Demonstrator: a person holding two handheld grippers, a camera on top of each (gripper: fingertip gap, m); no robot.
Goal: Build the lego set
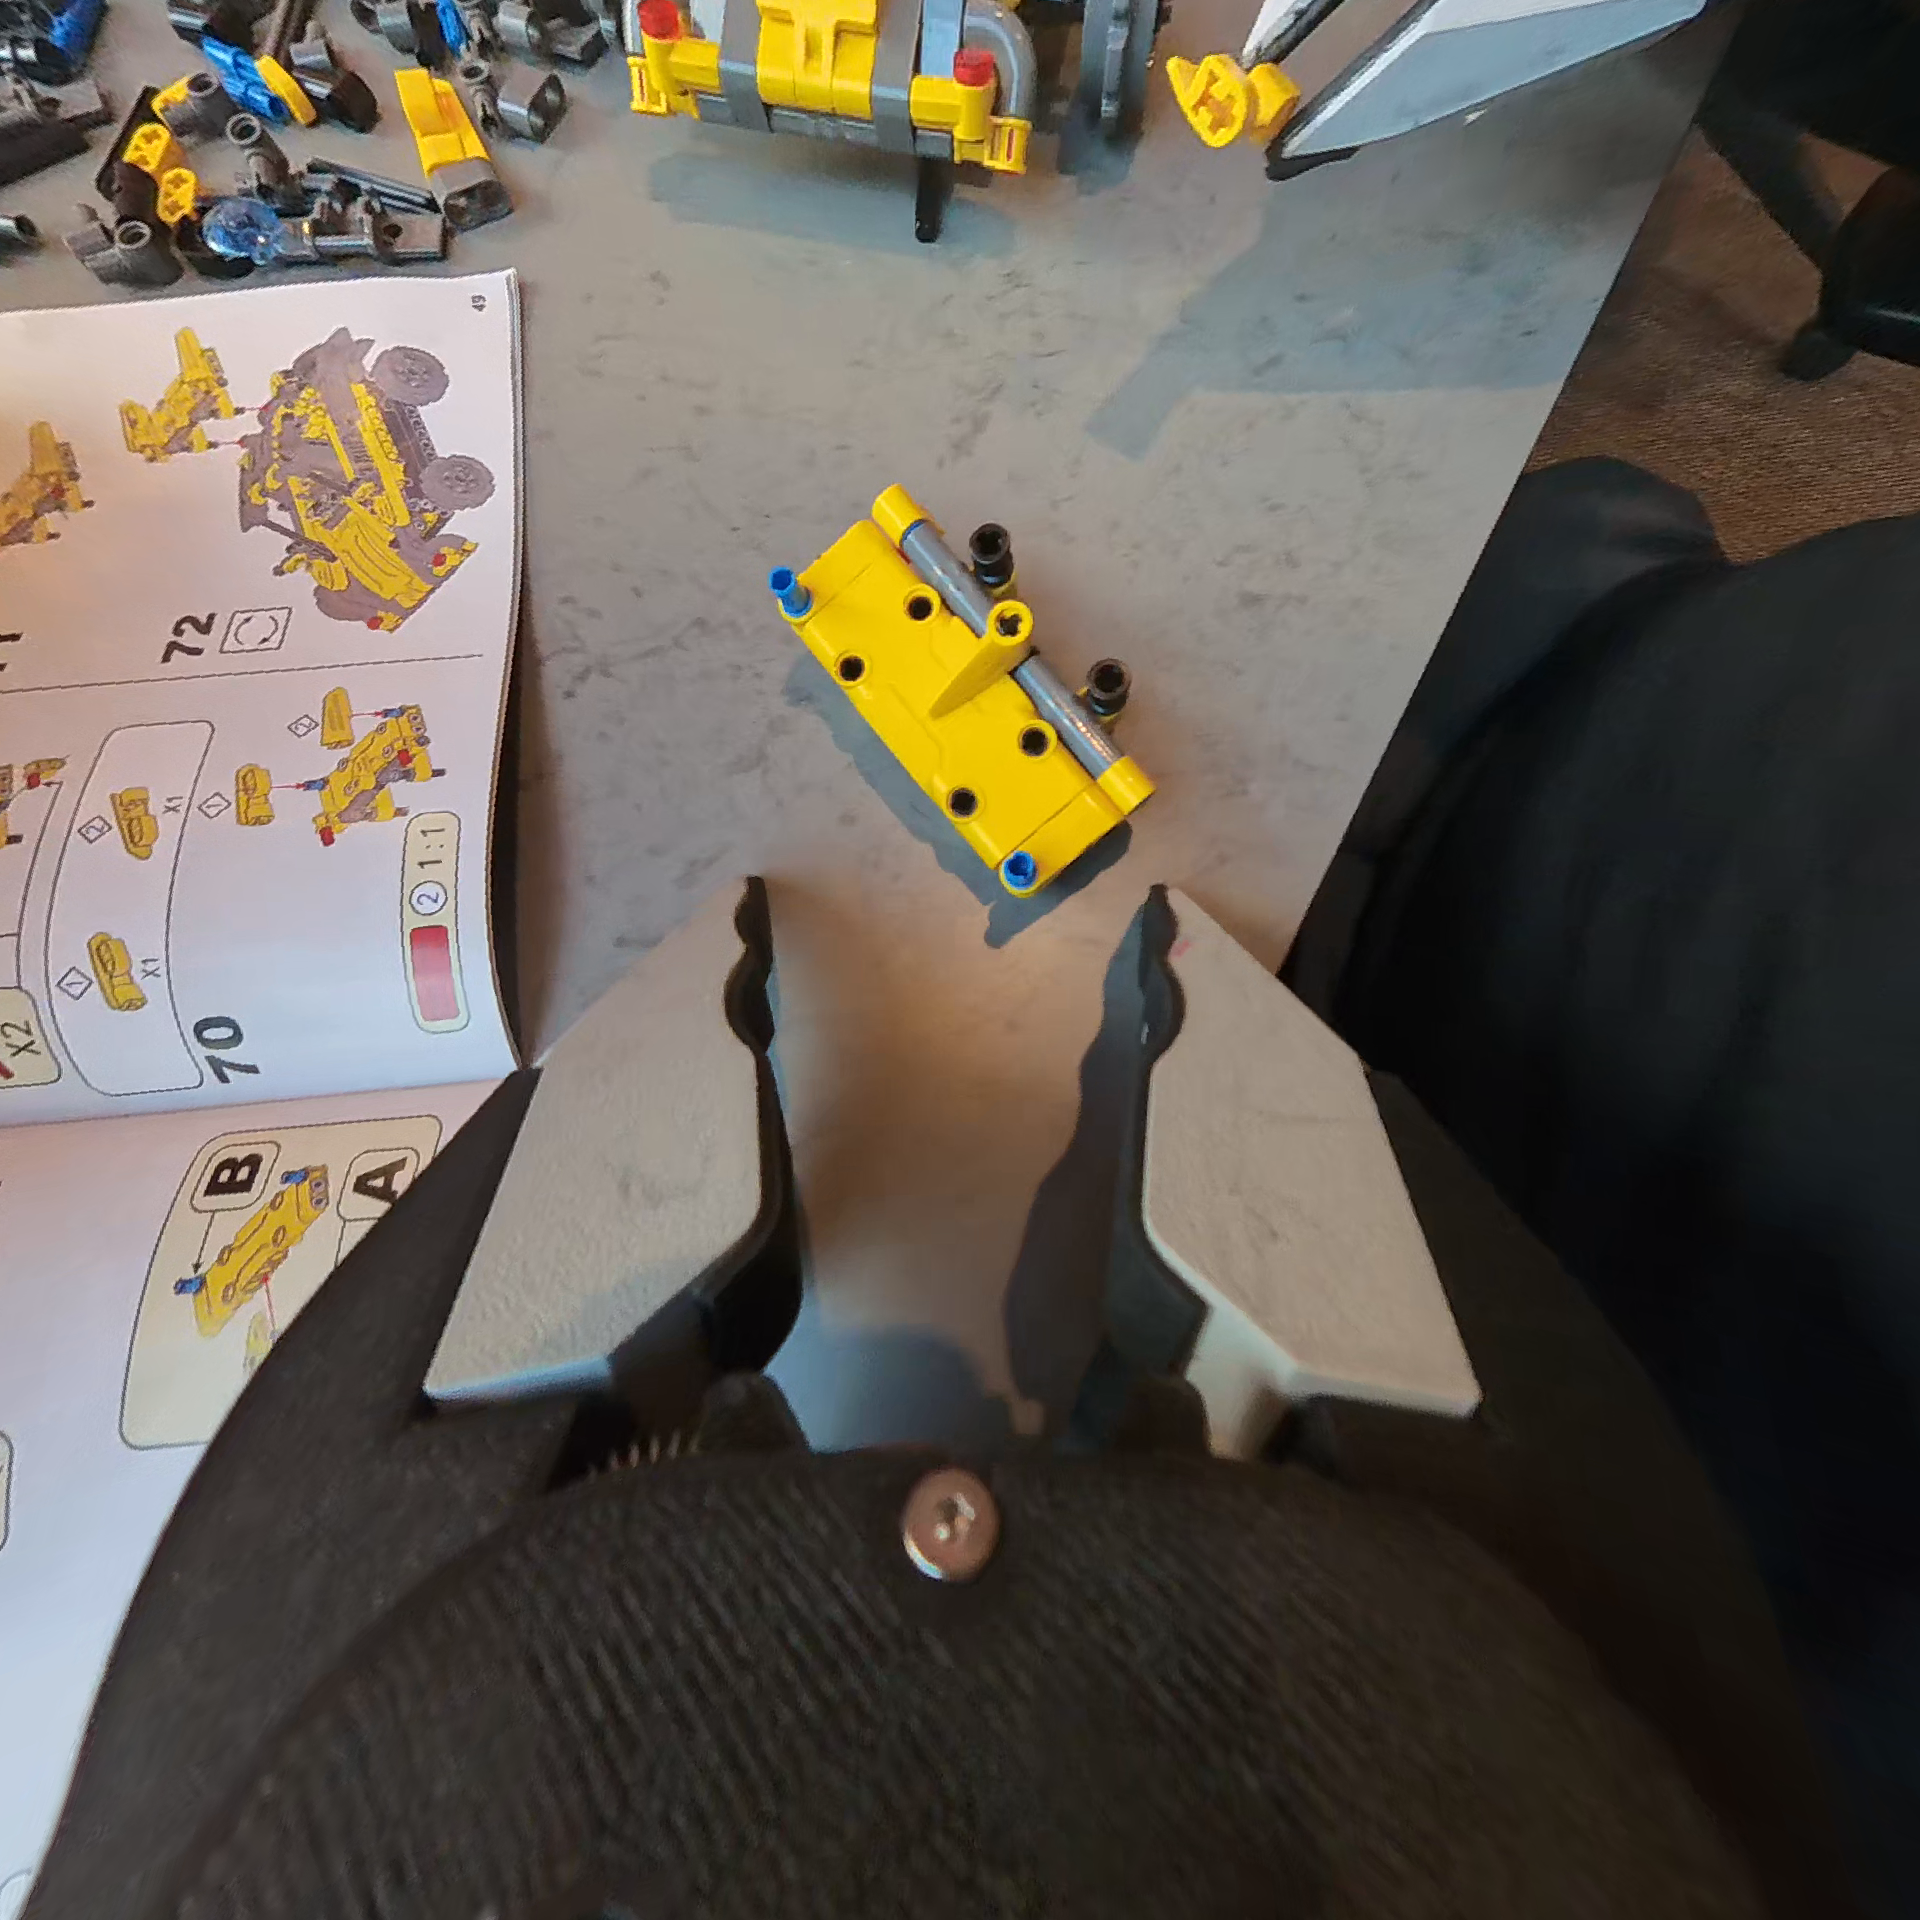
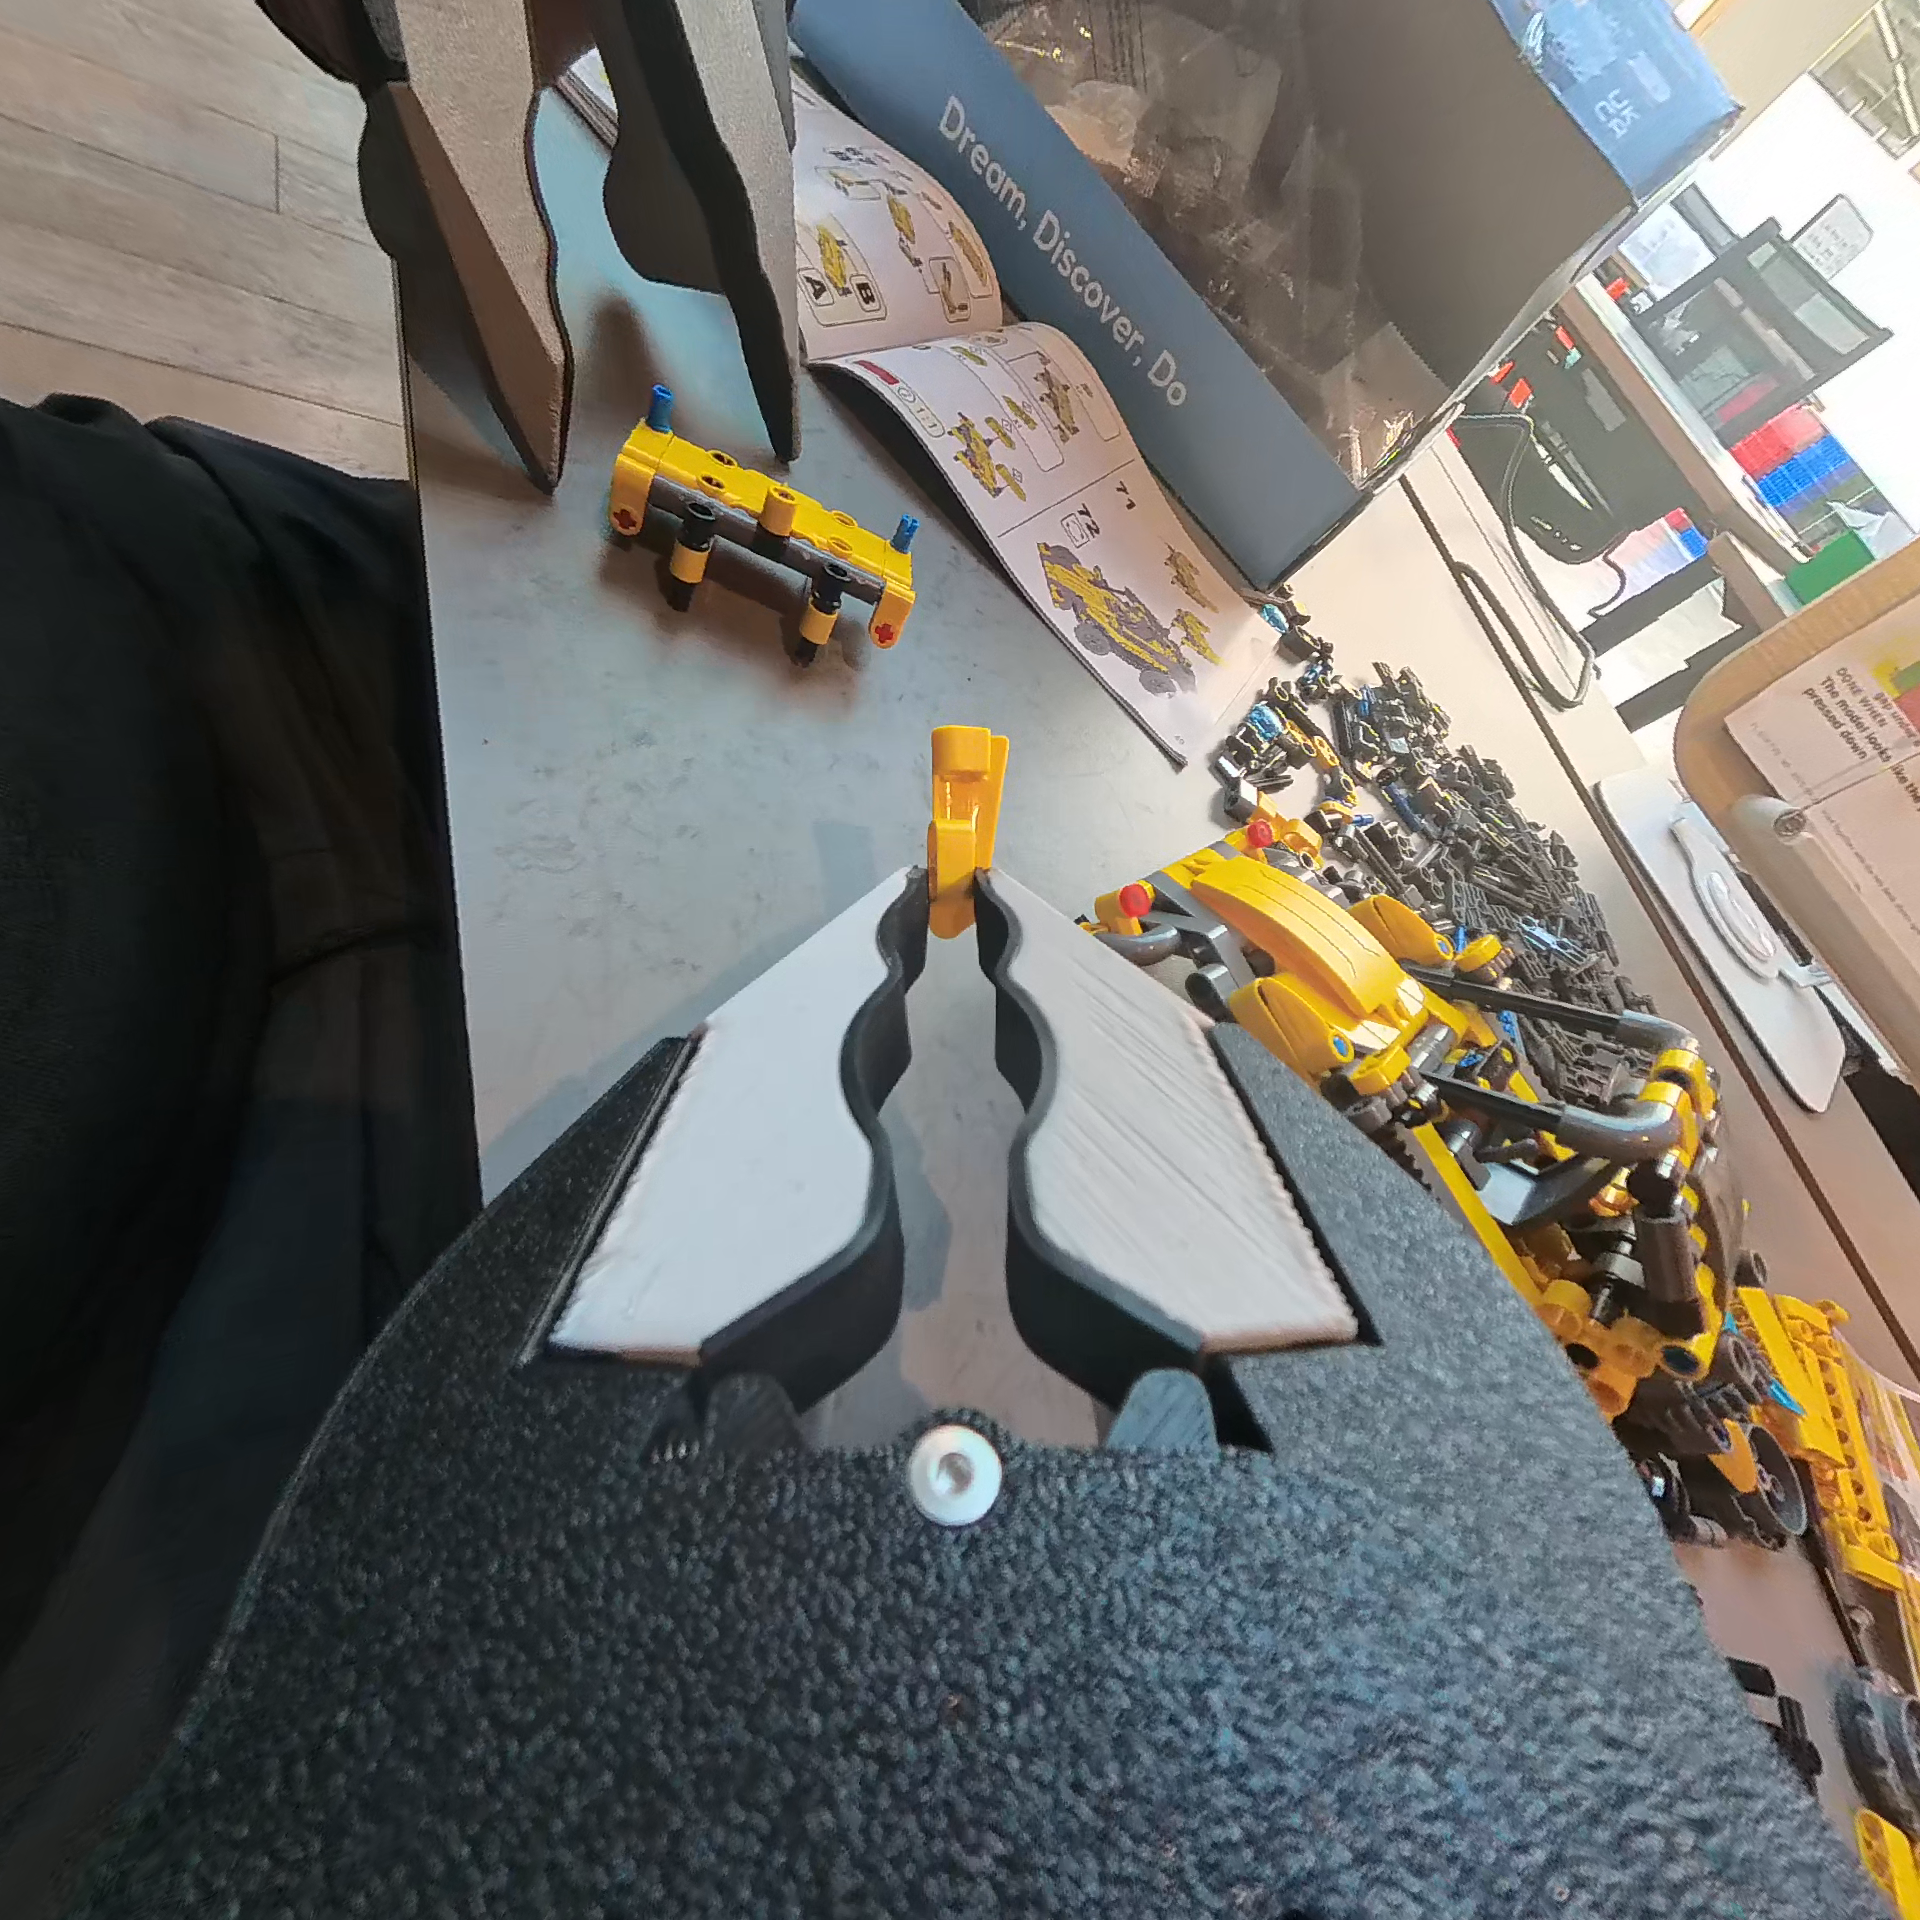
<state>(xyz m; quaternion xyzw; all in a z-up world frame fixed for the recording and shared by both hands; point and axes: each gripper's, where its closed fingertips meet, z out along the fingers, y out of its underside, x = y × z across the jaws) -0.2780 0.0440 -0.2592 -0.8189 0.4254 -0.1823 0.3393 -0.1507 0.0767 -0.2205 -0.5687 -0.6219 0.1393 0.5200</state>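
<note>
We keep the left claw [image 1: 956, 904] released just above the counter [image 1: 727, 416], straddling nothing, its tips near the yellow block [image 1: 961, 691] lying flat there, while our right claw [image 2: 951, 883] is clenched on a yellow clip [image 2: 961, 821], held upright clear of the model [image 2: 1351, 997]

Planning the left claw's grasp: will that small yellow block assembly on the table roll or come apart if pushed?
The yellow block assembly probably slides, not rolls: it lies flat on the table. Its black pegs may snag. The blue pins could pop out.
</note>
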